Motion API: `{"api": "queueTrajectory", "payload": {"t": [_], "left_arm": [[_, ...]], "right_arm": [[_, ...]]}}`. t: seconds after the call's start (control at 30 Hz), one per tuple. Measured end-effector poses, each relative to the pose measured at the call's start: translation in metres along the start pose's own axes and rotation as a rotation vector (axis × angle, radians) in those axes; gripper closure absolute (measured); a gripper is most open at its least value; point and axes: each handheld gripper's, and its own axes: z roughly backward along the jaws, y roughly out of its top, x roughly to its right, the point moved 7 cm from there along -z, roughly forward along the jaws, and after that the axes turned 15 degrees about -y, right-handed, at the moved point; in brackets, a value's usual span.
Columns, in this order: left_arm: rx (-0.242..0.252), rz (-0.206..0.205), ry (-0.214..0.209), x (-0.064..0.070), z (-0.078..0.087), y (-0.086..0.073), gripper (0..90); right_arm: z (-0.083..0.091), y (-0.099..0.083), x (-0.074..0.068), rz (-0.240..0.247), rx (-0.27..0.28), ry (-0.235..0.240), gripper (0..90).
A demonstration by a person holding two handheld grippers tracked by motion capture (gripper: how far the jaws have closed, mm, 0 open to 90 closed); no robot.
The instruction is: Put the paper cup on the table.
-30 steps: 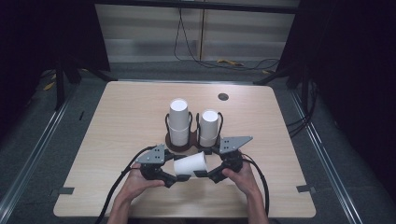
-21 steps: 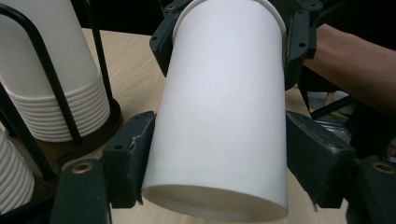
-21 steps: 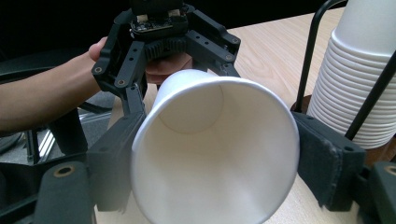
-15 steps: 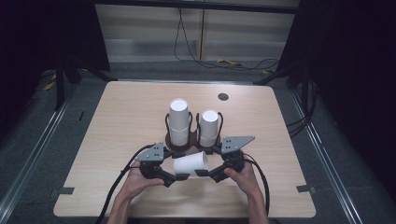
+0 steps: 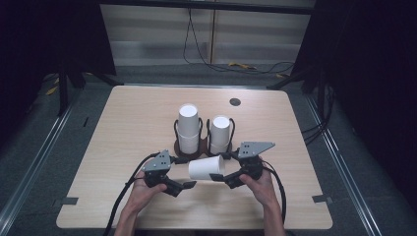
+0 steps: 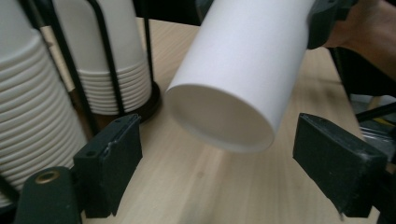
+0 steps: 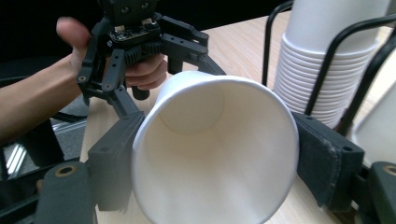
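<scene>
A single white paper cup (image 5: 206,168) lies on its side in the air just above the table's front middle. My right gripper (image 5: 221,177) is shut on it, with the jaws pressing both sides of the rim (image 7: 215,154) and the cup's mouth (image 7: 210,140) facing that camera. My left gripper (image 5: 183,186) is open. In the left gripper view its jaws stand wide apart (image 6: 217,140), level with the cup's base (image 6: 224,121) and not touching it. Behind them, two stacks of white cups (image 5: 189,128) (image 5: 220,132) stand upside down in a black wire holder (image 5: 183,150).
The wooden table (image 5: 123,128) has a black round grommet (image 5: 235,102) at the back. Grey tape marks (image 5: 66,200) (image 5: 319,199) sit near its front corners. Cables trail from both grippers toward the front edge, and more cables (image 5: 255,66) lie on the floor behind.
The cup has risen a little and shifted right with the right gripper. The left gripper's jaws now stand away from the cup's base.
</scene>
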Motion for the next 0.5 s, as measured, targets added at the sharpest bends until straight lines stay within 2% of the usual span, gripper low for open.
{"api": "queueTrajectory", "payload": {"t": [0.07, 0.2, 0.23, 0.33, 0.43, 0.5], "left_arm": [[0.021, 0.031, 0.013, -0.003, 0.003, 0.0, 15.5], [0.039, 0.057, 0.078, -0.007, 0.008, -0.007, 15.2], [0.052, 0.056, 0.106, -0.008, 0.008, -0.008, 15.6], [0.079, 0.056, 0.136, -0.008, 0.011, -0.01, 15.4], [0.12, 0.05, 0.212, -0.008, 0.017, -0.013, 15.4], [0.135, 0.055, 0.227, -0.008, 0.019, -0.015, 15.4]], "right_arm": [[0.001, 0.0, 0.001, -0.003, -0.008, -0.015, 22.6], [0.005, -0.002, 0.003, 0.0, -0.018, -0.042, 22.6], [0.006, -0.002, 0.004, -0.002, -0.02, -0.046, 22.6], [0.01, -0.002, 0.006, -0.01, -0.017, -0.06, 22.6], [0.013, -0.003, 0.007, -0.012, -0.024, -0.07, 22.6], [0.014, -0.004, 0.009, -0.014, -0.03, -0.084, 22.6]]}}
